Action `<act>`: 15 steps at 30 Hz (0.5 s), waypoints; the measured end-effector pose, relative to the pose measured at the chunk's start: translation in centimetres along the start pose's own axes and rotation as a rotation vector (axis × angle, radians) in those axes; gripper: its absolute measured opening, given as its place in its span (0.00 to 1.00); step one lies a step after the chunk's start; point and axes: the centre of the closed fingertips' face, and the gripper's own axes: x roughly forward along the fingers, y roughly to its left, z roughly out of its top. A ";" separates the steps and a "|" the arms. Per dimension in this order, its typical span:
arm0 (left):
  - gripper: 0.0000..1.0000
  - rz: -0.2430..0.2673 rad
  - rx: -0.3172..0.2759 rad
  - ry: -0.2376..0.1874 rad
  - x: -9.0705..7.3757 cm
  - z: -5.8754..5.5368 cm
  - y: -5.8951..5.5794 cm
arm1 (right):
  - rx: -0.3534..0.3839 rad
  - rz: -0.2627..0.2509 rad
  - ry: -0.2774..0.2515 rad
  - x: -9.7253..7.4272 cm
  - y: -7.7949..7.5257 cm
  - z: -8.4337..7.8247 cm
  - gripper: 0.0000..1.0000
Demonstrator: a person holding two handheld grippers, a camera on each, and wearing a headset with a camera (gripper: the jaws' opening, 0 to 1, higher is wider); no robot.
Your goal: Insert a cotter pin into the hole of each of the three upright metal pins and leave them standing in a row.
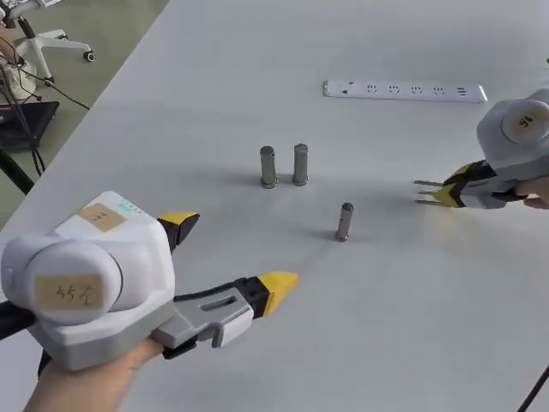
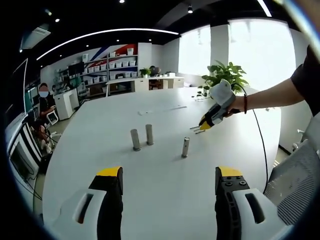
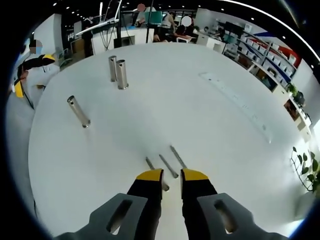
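The left claw (image 1: 230, 255) hangs low over the near edge of the white surface (image 1: 386, 326), its yellow-tipped jaws spread wide with nothing between them. The left gripper view looks straight through that gap at the three metal pins (image 2: 149, 134). All three stand on end mid-surface. Two stand just beside each other and the third metal pin (image 2: 185, 147) stands apart, nearer and to the right.

In the head view the right claw (image 1: 450, 195) sits at the far right edge, pointing in toward the pins, with thin prongs showing at its tip. The right gripper view shows these as three cotter pins (image 3: 168, 166), side by side and roughly parallel just ahead of the jaws. The jaws there are drawn close with a narrow slit between them. The end of the leftmost cotter pin runs into that slit, but I cannot tell whether the claw is clamped on it or merely over it.

The head view also shows a white power strip (image 1: 405, 90) lying well beyond the metal pins. The left gripper view takes in a potted plant (image 2: 225, 75) by the windows behind the right claw.
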 end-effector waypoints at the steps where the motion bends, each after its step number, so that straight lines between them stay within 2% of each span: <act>1: 0.75 0.000 0.000 0.001 0.0 0.0 0.0 | -0.003 0.006 0.002 0.1 -0.1 0.0 0.09; 4: 0.75 -0.002 -0.005 0.002 0.2 -0.1 0.0 | -0.026 0.024 0.020 0.3 -0.1 0.0 0.09; 7: 0.73 -0.001 -0.005 0.005 0.2 -0.2 0.0 | 0.025 0.076 0.036 0.5 0.2 -0.2 0.08; 8: 0.73 0.001 -0.002 0.002 0.2 -0.2 0.1 | 0.022 0.070 0.019 0.6 -0.2 0.2 0.08; 11: 0.74 0.003 0.001 0.003 0.2 -0.2 0.2 | 0.038 0.081 0.030 0.8 -0.8 0.1 0.07; 13: 0.74 0.005 0.002 0.005 0.1 -0.3 0.3 | 0.059 0.102 0.037 0.9 -1.0 0.0 0.06; 15: 0.73 0.007 0.000 0.007 0.1 -0.4 0.4 | 0.044 0.115 0.046 0.8 -0.7 0.0 0.06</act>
